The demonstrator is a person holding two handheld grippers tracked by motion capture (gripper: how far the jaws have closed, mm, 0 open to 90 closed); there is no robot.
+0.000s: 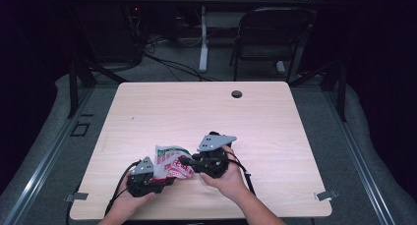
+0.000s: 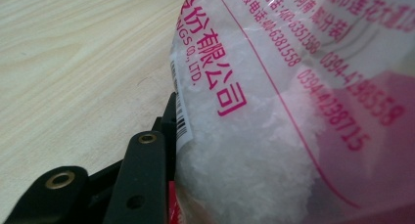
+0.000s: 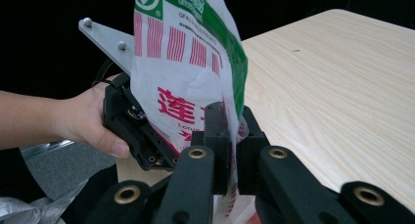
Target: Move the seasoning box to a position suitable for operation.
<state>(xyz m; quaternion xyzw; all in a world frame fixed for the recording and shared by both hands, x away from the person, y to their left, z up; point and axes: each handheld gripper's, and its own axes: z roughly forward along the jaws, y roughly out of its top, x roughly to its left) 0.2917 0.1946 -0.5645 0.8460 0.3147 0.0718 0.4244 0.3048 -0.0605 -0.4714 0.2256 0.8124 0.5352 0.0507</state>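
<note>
right gripper clamped on the edge of the bag, bag standing upright from its jaws. left gripper at the bag's other end; grip can't be told. bag spans both, above the counter near edge. left gripper view: white granules, pink print. right gripper view: green-red-white front.

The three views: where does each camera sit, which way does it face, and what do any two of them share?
High view: above the table's near side, looking forward and down; both hands, left gripper, right gripper.
Left gripper view: on the left gripper, looking along its jaw at the bag up close.
Right gripper view: on the right gripper, facing the left hand; jaws clamp the bag.
Shared: bag, wooden tabletop.
</note>
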